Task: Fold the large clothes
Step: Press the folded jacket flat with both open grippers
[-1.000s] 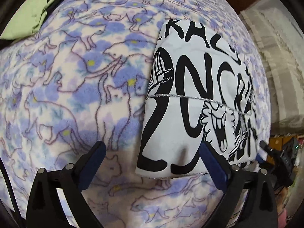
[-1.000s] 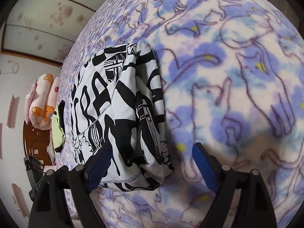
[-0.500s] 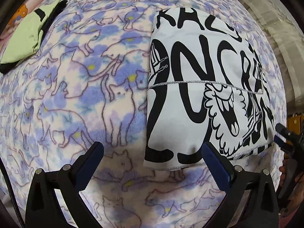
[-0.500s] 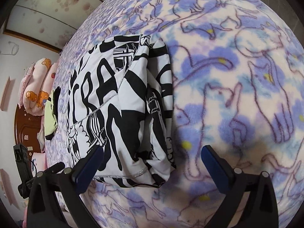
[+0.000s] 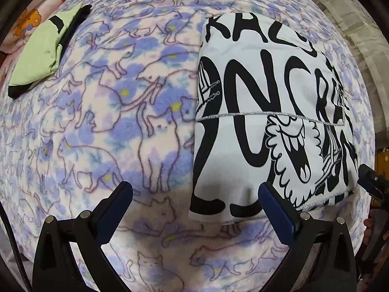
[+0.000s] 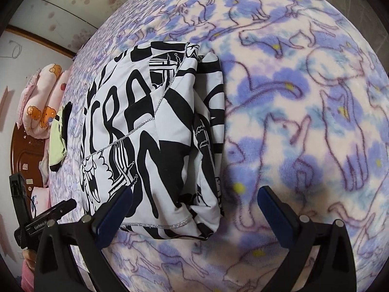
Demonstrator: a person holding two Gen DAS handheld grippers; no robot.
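Both wrist views downward, sharing folded garment (image 5: 267, 121)

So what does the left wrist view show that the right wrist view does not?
Only the left view: the garment's flat top, with a striped cover beyond the blanket. Only the right view: the garment's stacked layered edge, a wall and a brown wooden panel. Both: the cat blanket, the green cloth, the pink bedding, both grippers open.

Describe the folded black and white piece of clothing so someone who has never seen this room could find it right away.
Start at the fleece blanket printed with purple cats and blue flowers that covers the bed. On it lies a folded white garment with bold black lettering and cartoon drawings. The only other cloth nearby, a folded pale green piece with black trim, is plain.
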